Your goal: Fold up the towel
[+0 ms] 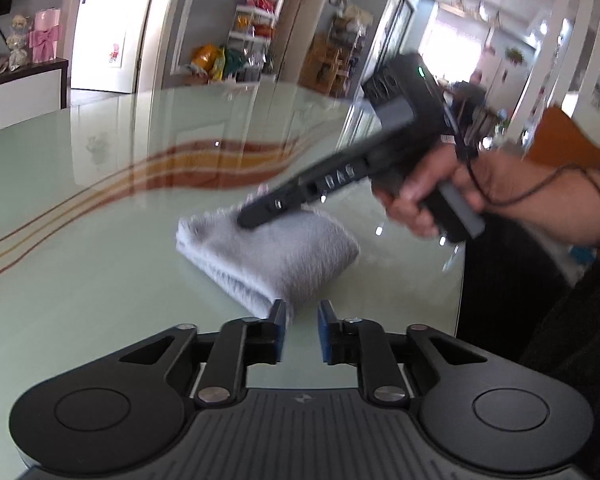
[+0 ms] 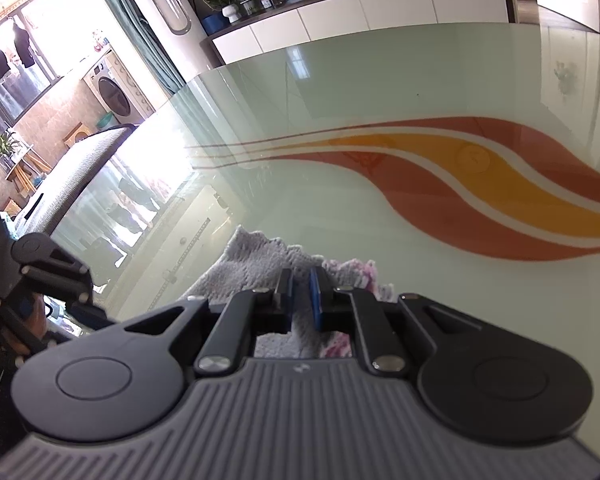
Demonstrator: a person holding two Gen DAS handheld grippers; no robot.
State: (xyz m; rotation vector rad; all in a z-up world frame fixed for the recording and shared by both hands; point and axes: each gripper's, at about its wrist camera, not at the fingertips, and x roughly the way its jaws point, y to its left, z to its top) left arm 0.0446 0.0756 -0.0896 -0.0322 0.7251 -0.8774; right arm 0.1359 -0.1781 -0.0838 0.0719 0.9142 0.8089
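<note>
Grey towel (image 1: pixel 268 252) folded small on glass table (image 1: pixel 80 280). Right gripper (image 2: pixel 301 292) angled down, jaws nearly closed, pinching towel's far edge; right hand (image 1: pixel 440 192) wrapped round handle. Left gripper (image 1: pixel 302 332) tilted down at near corner, slightly parted, gripping nothing.

Folded grey towel (image 1: pixel 272 256) on glass table (image 1: pixel 100 280), right hand-held gripper's (image 1: pixel 246 222) tip on it
</note>
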